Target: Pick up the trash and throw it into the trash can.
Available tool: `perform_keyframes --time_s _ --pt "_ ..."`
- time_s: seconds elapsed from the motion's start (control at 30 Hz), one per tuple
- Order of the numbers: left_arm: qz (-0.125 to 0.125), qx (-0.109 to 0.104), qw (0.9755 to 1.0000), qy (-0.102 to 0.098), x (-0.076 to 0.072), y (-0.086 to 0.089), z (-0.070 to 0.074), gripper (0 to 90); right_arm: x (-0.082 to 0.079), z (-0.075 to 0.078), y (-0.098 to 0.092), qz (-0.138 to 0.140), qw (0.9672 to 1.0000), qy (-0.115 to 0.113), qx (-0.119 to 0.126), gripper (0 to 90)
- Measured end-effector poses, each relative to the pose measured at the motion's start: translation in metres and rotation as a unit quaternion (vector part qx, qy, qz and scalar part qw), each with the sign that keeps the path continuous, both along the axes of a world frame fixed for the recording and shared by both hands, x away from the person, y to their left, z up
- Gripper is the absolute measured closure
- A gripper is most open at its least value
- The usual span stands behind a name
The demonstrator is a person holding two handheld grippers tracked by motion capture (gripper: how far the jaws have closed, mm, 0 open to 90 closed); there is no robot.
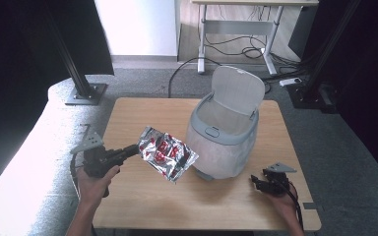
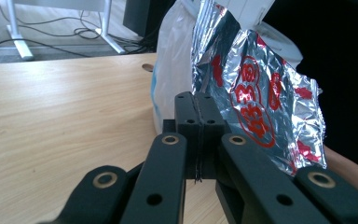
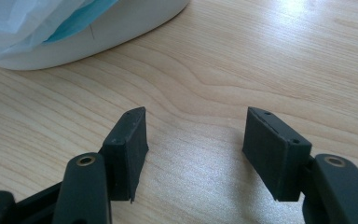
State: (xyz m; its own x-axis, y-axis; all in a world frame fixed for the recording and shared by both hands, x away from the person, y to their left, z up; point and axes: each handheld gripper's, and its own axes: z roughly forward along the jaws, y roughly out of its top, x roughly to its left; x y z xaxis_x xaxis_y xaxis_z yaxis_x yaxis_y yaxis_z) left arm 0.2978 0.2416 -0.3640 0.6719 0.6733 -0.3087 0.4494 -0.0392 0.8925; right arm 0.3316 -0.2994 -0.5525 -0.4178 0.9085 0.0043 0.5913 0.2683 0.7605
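The left gripper [image 1: 134, 149] is pinching one edge of the foil packet [image 1: 168, 154], which is hanging beyond its fingertips beside the open bin [image 1: 225, 129]. The right gripper [image 3: 193, 149] is gaping, empty. The thin pinch could be slipping, dropping the packet short.

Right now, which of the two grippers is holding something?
The left gripper: its jaws are shut on the crinkled silver-and-red foil wrapper. The right gripper rests open beside the lined white bin, empty.
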Motion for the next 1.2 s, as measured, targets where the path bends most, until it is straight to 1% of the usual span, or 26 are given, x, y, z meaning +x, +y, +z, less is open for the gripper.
perform_keyframes --time_s 0.17,0.27,0.37,0.63,0.7,0.83,0.97,1.2 --pt "-0.005 -0.003 1.0 -0.001 0.005 -0.003 0.005 90.0 0.0 0.0 0.0 0.0 1.0 0.0 0.0 38.6" --pt "-0.007 0.003 1.0 0.002 0.009 -0.005 0.007 90.0 0.0 0.0 0.0 0.0 1.0 0.0 -0.001 38.5" --pt "-0.009 0.003 1.0 0.001 0.011 -0.007 0.009 90.0 0.0 0.0 0.0 0.001 1.0 0.0 -0.001 38.4" --pt "-0.01 0.006 0.9999 -0.005 0.016 -0.012 0.019 90.0 0.0 0.0 0.0 0.001 1.0 0.001 -0.001 37.1" --pt "-0.008 0.002 0.9999 -0.007 0.018 -0.011 0.022 90.0 0.0 0.0 0.0 0.002 1.0 0.002 -0.002 36.6" --pt "-0.007 0.004 0.9999 -0.008 0.02 -0.012 0.025 90.0 0.0 0.0 0.0 0.002 1.0 0.003 -0.003 36.2" --pt "-0.009 0.002 0.9999 -0.01 0.021 -0.013 0.03 90.0 0.0 0.0 0.0 0.002 1.0 0.003 -0.002 36.0" --pt "-0.012 0.01 0.9998 -0.013 0.028 -0.019 0.038 90.0 0.0 0.0 0.0 0.002 1.0 0.003 -0.003 35.8"
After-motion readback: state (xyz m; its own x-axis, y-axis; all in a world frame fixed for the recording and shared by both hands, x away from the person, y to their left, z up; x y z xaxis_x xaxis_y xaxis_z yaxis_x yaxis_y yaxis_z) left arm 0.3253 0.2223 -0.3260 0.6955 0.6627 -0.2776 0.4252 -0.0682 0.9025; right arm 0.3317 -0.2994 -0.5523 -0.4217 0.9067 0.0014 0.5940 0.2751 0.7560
